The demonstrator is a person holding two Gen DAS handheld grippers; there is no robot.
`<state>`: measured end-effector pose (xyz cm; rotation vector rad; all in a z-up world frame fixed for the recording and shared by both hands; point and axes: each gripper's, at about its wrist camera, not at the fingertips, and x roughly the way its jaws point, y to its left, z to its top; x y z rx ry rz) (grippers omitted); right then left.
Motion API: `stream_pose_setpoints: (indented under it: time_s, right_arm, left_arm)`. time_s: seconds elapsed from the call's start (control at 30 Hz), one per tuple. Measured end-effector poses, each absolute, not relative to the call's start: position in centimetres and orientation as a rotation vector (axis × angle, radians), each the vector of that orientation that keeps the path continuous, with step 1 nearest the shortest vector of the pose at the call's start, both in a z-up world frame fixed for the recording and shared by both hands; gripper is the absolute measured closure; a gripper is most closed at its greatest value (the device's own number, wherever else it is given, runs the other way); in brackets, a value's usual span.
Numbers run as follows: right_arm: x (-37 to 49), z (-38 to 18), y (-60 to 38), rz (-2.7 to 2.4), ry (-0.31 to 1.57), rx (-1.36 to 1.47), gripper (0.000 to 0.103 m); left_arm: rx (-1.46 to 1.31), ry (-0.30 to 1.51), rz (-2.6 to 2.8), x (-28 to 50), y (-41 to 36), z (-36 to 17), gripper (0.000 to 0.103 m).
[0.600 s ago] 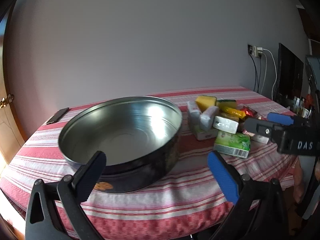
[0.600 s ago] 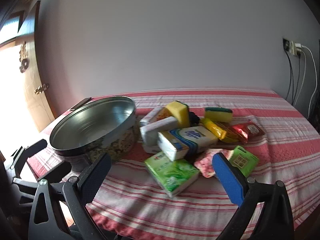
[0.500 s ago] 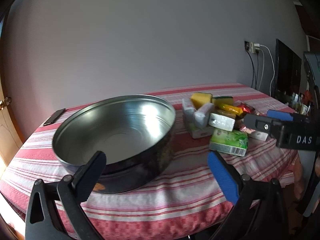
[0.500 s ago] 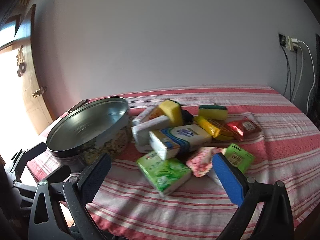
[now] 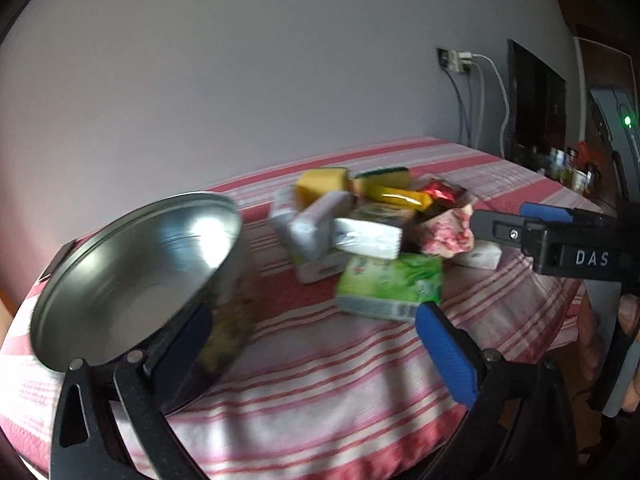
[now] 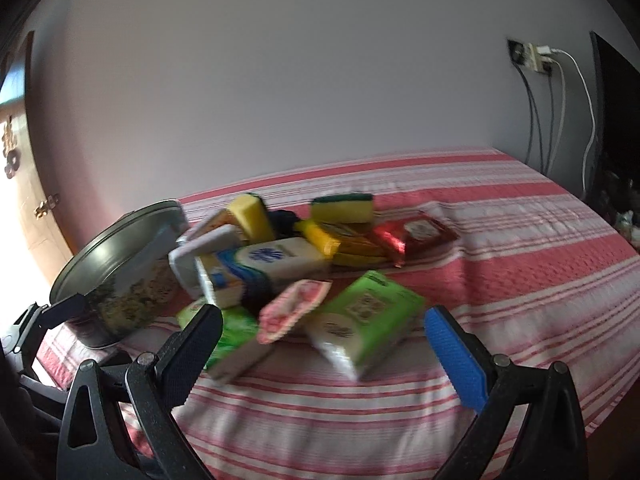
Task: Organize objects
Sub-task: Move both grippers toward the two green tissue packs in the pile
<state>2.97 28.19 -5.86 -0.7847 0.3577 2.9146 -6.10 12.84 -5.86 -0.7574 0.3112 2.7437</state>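
Note:
A round metal tin (image 5: 132,276) stands empty at the table's left; it also shows in the right wrist view (image 6: 120,268). Right of it lies a pile of packets: a green tissue pack (image 5: 390,286), a white and blue tissue pack (image 6: 276,262), a second green pack (image 6: 368,324), a pink packet (image 6: 292,310), yellow sponges (image 6: 252,216), a red packet (image 6: 416,236). My left gripper (image 5: 310,350) is open and empty, its left finger in front of the tin's wall. My right gripper (image 6: 324,354) is open and empty, close before the pile.
The table has a red and white striped cloth (image 6: 500,248) and meets a plain wall. A socket with cables (image 6: 536,60) and a dark screen (image 5: 536,104) are at the right. A door (image 6: 24,184) is at the left.
Both grippers have moved forward and to the right, closer to the pile. The tin has shifted left in both views. Both grippers stay open.

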Motion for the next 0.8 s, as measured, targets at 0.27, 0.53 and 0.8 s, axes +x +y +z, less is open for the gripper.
stream_pose_setpoints:
  time_s: [0.27, 0.53, 0.8]
  right_arm:
    - [3.0, -6.7, 30.9, 2.886, 0.411, -0.779, 0.001]
    - [2.5, -7.7, 32.5, 2.872, 0.437, -0.793, 0.001]
    - [0.9, -8.5, 31.4, 2.900, 0.196, -0.948, 0.001]
  left_arm:
    - [-0.816, 0.347, 2.641, -8.6, 16.3, -6.8, 0.000]
    - [-0.923, 0.333, 2.554, -10.7, 17.8, -7.3, 0.002]
    - [-0.963, 0.231, 2.499, -11.2, 16.9, -8.0, 0.027]
